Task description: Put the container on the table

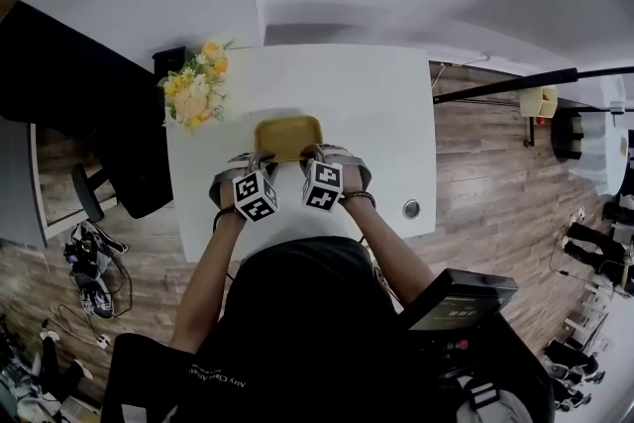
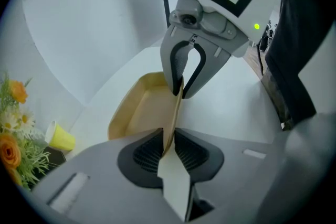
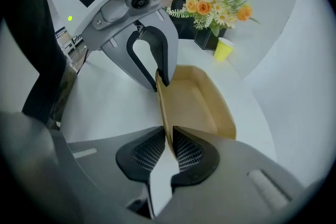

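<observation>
A shallow tan container (image 1: 287, 136) sits low at the middle of the white table (image 1: 386, 104); I cannot tell whether its base touches the top. Both grippers meet its near rim. My left gripper (image 1: 260, 157) has the thin rim (image 2: 170, 128) running between its pads (image 2: 149, 152), with slim gaps on either side, so it stands open around it. My right gripper (image 1: 315, 154) is shut on the same rim (image 3: 167, 123), which lies against its pads (image 3: 186, 152). Each gripper view shows the other gripper at the far end of that rim.
A bunch of orange and white flowers (image 1: 196, 86) stands at the table's left edge with a small yellow cup (image 3: 224, 50) beside it. A small round object (image 1: 411, 208) lies near the table's right front corner. A black chair (image 1: 124, 163) stands left of the table.
</observation>
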{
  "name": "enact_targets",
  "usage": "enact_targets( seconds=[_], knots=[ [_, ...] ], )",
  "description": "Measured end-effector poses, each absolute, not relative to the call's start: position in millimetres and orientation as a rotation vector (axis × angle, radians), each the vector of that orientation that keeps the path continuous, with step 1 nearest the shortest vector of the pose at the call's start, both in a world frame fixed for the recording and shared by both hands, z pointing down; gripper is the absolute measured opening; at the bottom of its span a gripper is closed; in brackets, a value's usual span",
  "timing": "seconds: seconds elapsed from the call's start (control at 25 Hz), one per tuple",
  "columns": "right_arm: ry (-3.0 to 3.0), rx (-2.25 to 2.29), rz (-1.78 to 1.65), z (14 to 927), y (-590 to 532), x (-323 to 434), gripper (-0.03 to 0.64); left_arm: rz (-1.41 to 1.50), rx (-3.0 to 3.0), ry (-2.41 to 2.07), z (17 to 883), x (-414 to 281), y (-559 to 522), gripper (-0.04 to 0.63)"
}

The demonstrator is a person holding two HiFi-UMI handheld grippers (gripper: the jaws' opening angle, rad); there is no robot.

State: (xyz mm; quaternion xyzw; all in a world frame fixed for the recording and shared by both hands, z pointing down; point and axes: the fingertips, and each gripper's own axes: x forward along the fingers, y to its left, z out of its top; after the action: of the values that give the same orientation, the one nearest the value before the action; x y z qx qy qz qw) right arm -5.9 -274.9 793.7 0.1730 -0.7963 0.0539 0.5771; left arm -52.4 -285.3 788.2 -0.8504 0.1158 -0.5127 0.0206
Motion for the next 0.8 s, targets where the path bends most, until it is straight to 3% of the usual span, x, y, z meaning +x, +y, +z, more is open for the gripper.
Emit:
enact_targets(
  seconds=[0.2,0.32,0.8],
  knots=[
    [-1.88,0.397,0.137,794.8,-267.5,-8.0,0.079,-1.605,-2.603,0.355,789.2,-58.6,-279.4,0.073],
    [-1.918,0.388,0.193,789.0,-255.4,-9.2,0.124,-1.6,-2.616,0.369,786.2,-60.7,-272.8,0.088],
    [-2.046,0.572,0.196,737.3,-234.9,-15.8,0.104,-1.46,-2.65,0.467,737.0,-59.4,-244.1,0.1]
  ],
)
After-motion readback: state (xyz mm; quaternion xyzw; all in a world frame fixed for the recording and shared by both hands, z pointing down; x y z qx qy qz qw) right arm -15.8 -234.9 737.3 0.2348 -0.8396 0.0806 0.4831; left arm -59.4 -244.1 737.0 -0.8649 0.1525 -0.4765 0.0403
